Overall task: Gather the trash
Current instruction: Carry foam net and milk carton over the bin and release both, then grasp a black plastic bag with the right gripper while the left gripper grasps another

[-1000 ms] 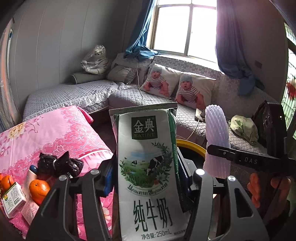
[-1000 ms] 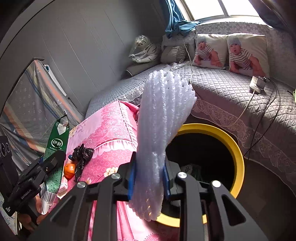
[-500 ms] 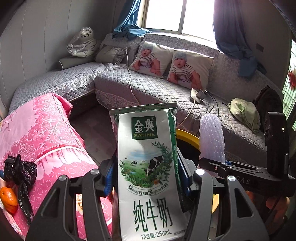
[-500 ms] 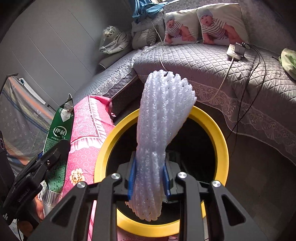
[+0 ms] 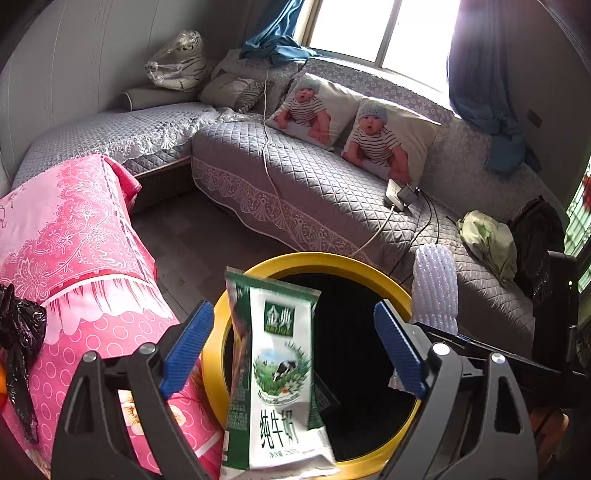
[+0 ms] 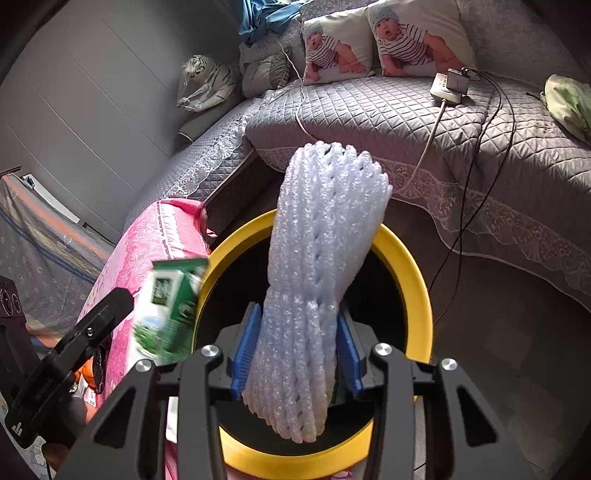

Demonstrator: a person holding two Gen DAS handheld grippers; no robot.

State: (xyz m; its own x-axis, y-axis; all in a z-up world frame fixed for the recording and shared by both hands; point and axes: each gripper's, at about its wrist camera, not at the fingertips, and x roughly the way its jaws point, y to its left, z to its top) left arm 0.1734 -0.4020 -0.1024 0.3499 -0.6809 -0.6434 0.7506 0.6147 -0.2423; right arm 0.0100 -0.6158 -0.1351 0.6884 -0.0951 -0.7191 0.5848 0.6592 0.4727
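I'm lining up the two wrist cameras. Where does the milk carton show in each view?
Left wrist: milk carton at bottom centre, loose between the open left hand-held gripper fingers, over the bin.
Right wrist: milk carton at left of centre, blurred, beside the foam fruit net.
Shared landmark: yellow-rimmed trash bin.

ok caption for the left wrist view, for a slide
Open left gripper drops green-and-white milk carton toward yellow-rimmed black bin.

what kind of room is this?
Likely a home living room: a quilted grey sofa with baby-print cushions, a window with blue curtains, and a yellow-rimmed bin on the floor.
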